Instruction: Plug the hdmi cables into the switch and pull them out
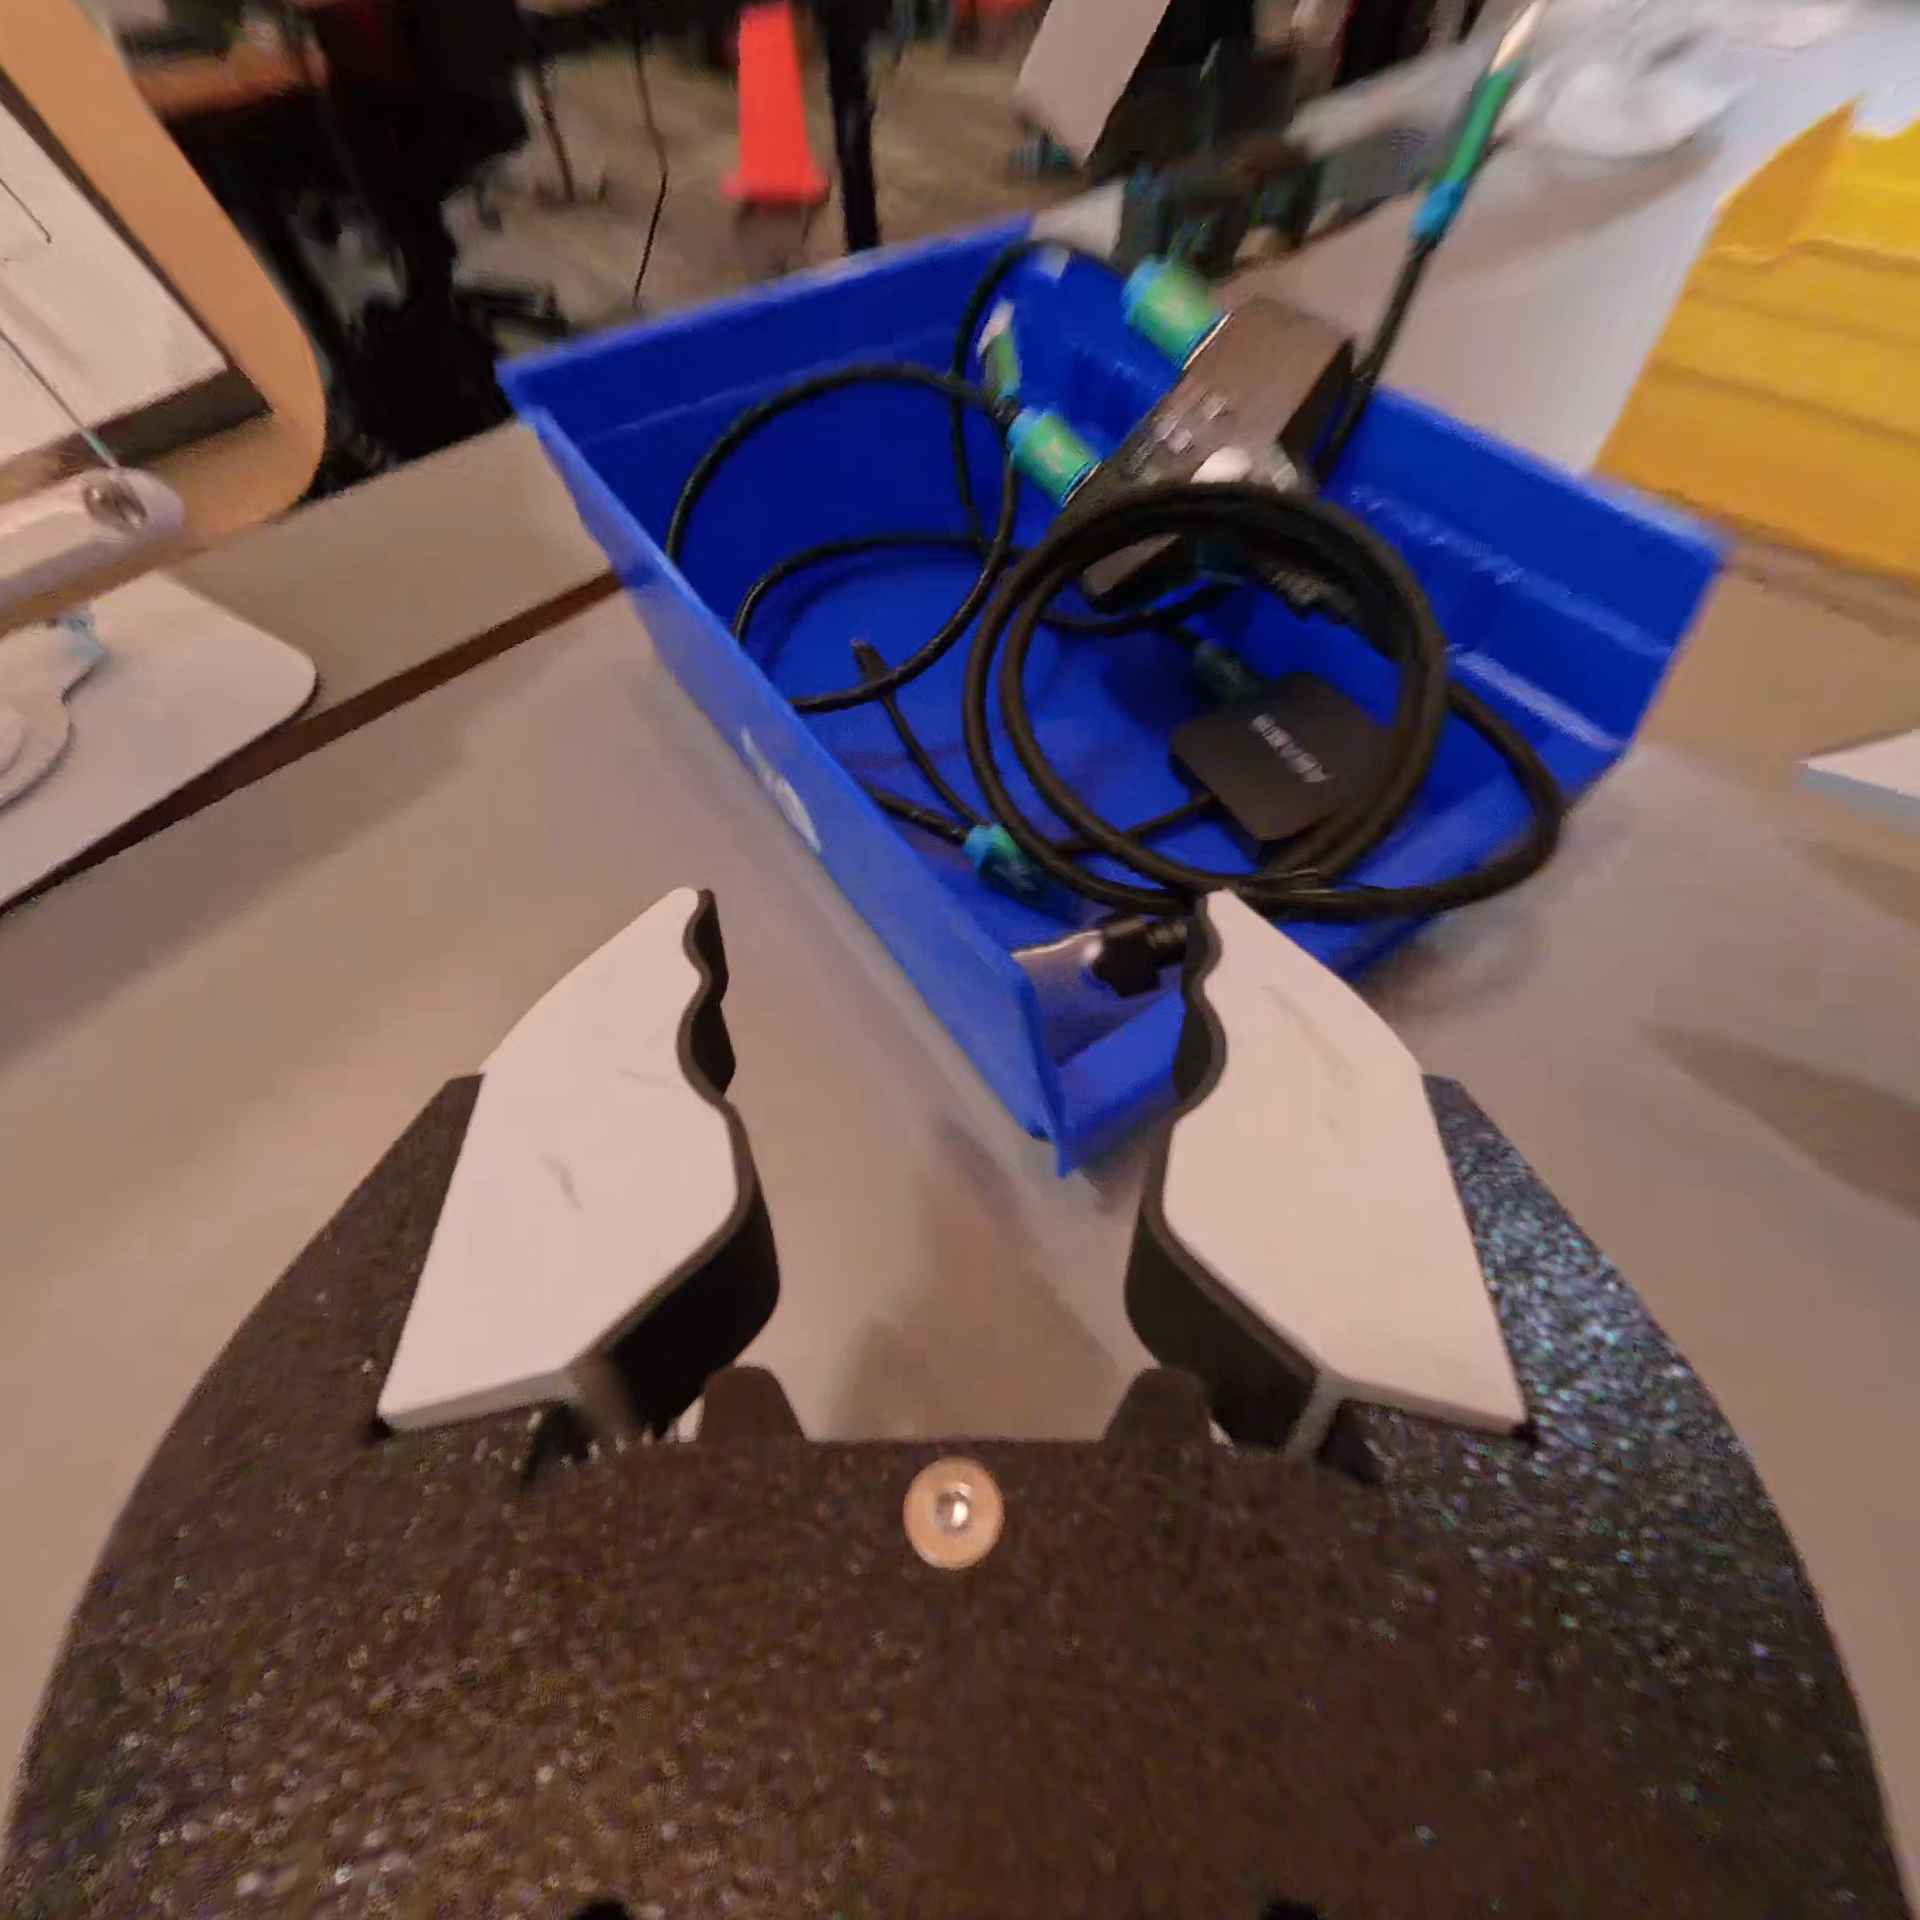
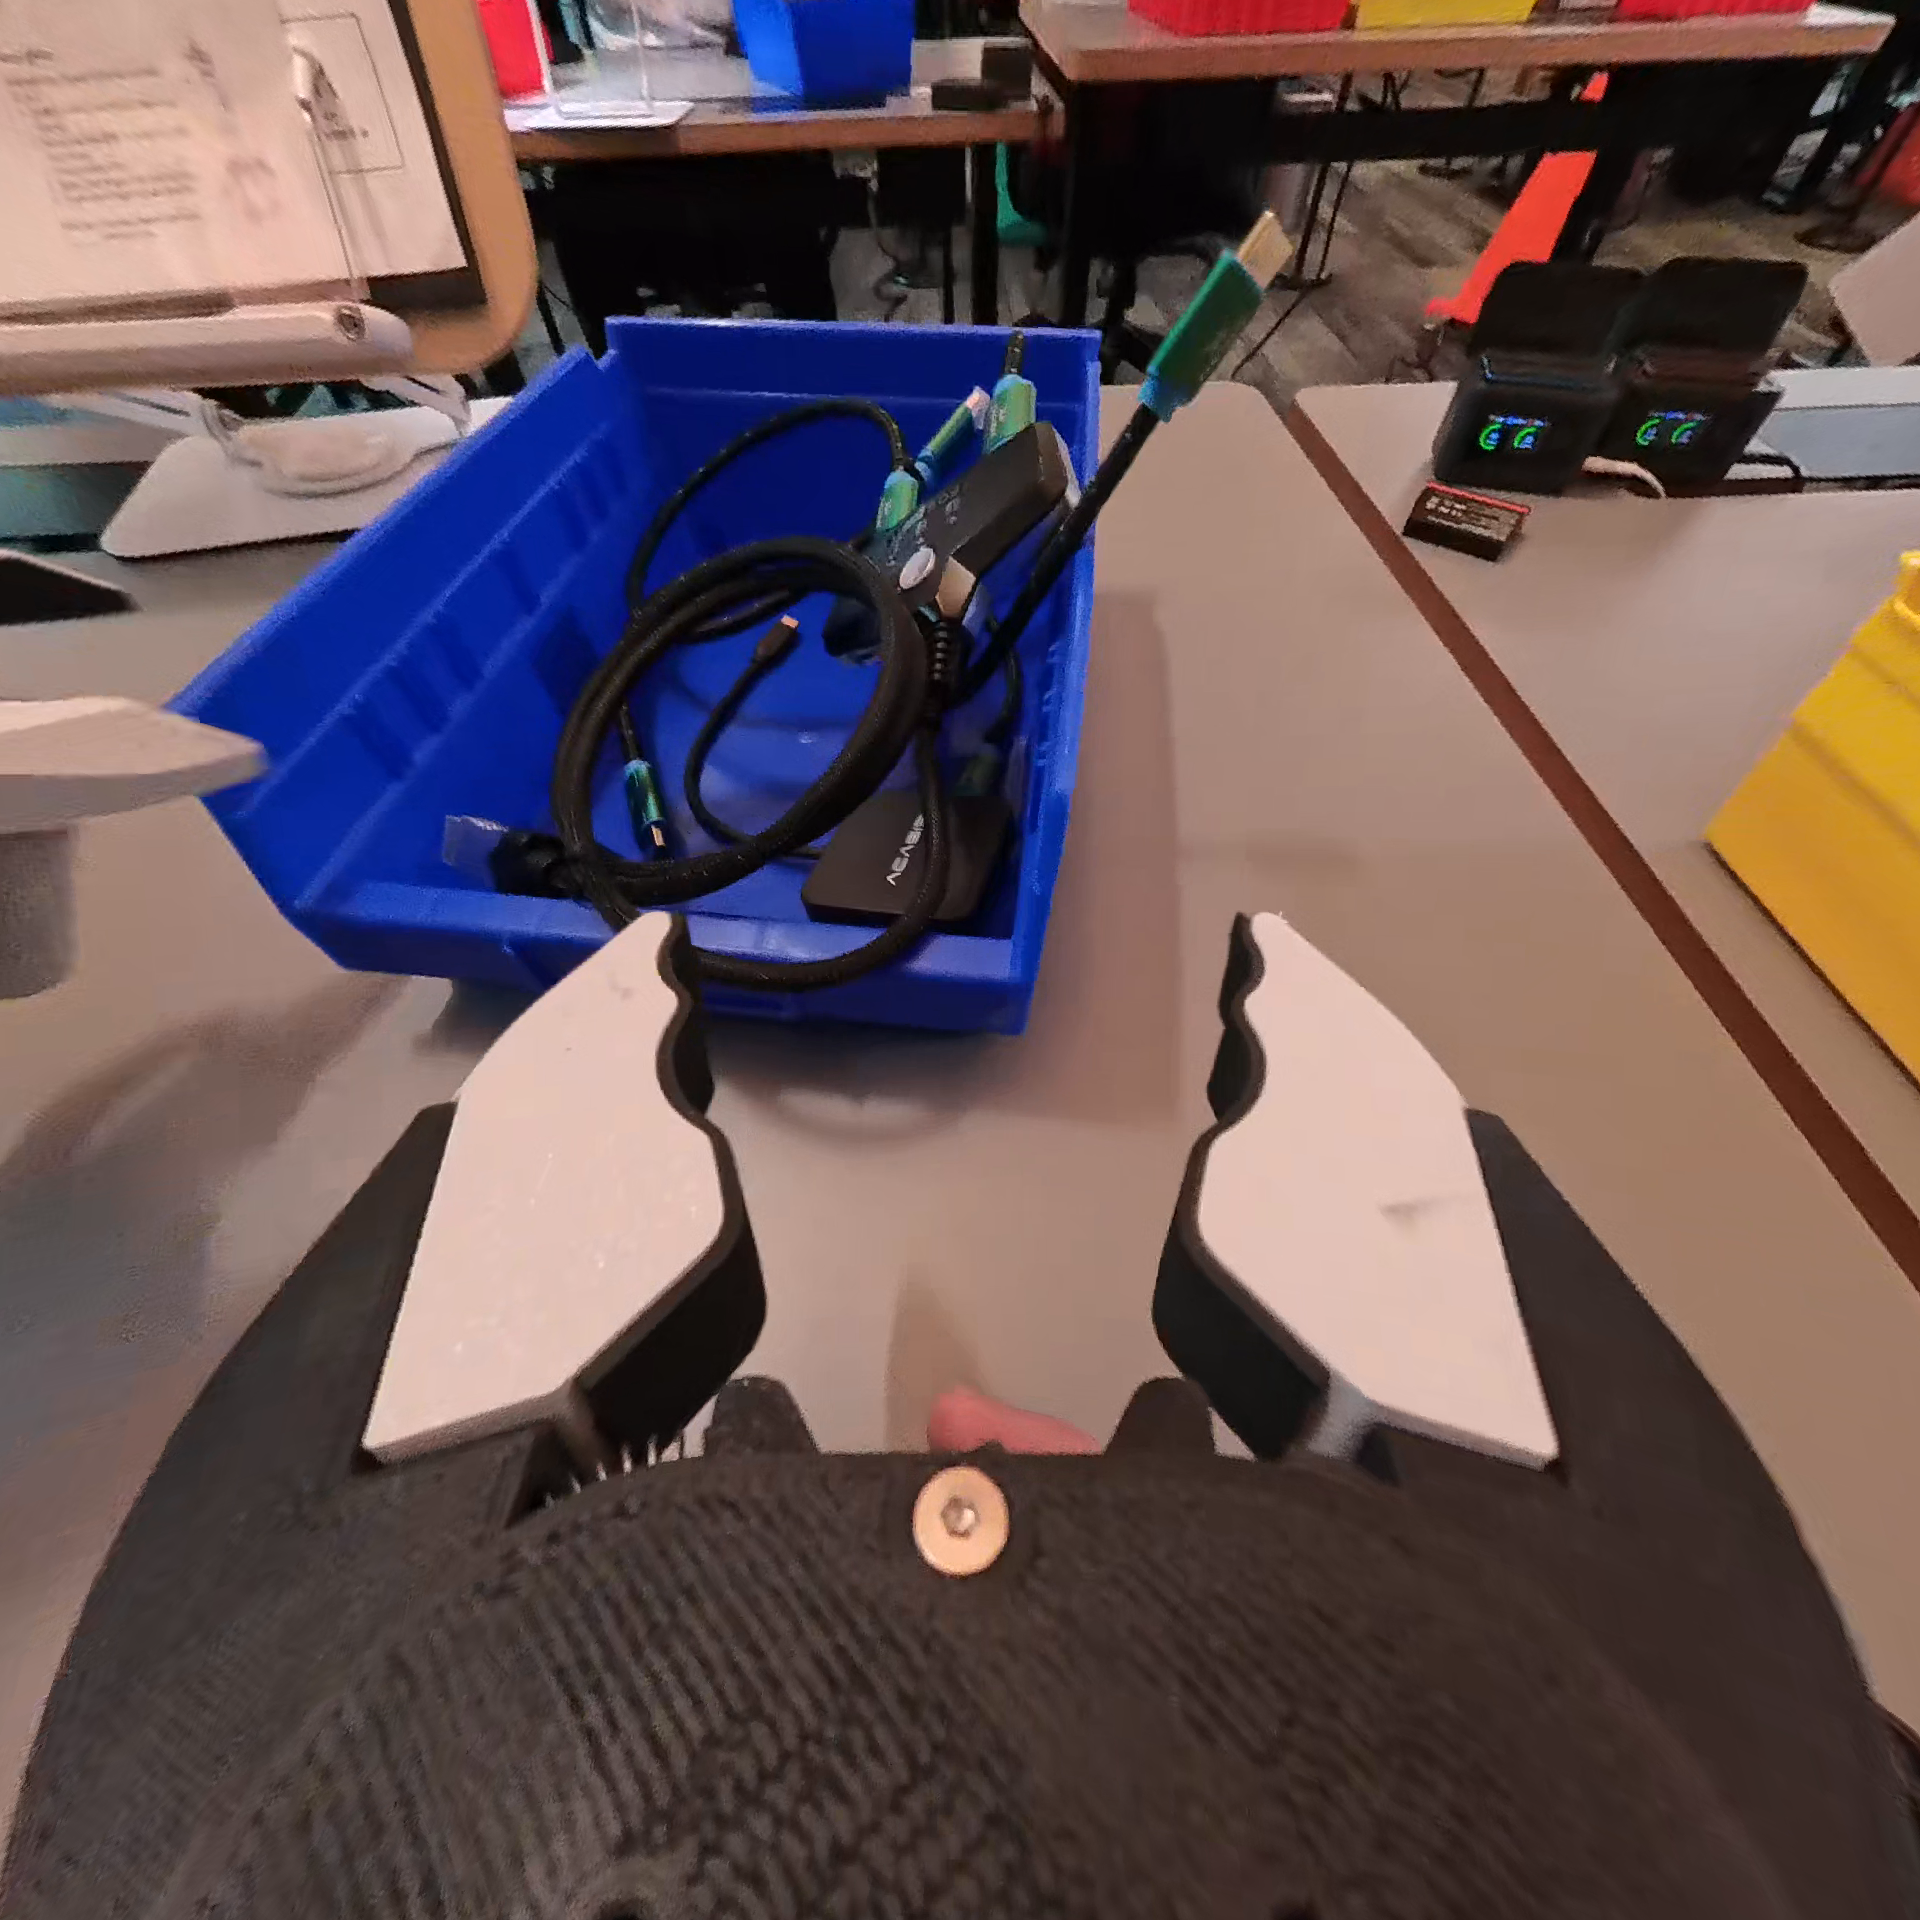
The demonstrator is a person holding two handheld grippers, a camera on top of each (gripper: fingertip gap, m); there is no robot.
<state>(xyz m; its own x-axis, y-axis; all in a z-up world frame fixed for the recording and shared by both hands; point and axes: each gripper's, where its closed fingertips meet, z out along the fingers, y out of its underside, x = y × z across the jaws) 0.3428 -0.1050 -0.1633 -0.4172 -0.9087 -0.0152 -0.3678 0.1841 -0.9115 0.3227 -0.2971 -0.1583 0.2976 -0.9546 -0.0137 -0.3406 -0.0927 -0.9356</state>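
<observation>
A blue bin (image 2: pixel 436 665) on the grey table holds a black HDMI switch (image 2: pixel 997 499), tilted against its far corner, with green-ended cables plugged in. A coil of black cable (image 2: pixel 727 831) and a flat black box (image 2: pixel 914 852) lie in the bin. One cable with a green plug (image 2: pixel 1205 322) sticks up over the bin's right wall. The bin (image 1: pixel 935 997), switch (image 1: pixel 1236 416) and coil (image 1: pixel 1205 707) also show in the left wrist view. My left gripper (image 1: pixel 956 935) is open and empty at the bin's near corner. My right gripper (image 2: pixel 956 935) is open and empty before the bin's near wall.
A yellow bin (image 2: pixel 1839 821) stands at the right. A white stand with a paper holder (image 2: pixel 239 312) sits at the left. Two black devices with lit displays (image 2: pixel 1621 416) stand on the adjoining table. An orange cone (image 1: pixel 774 104) is on the floor behind.
</observation>
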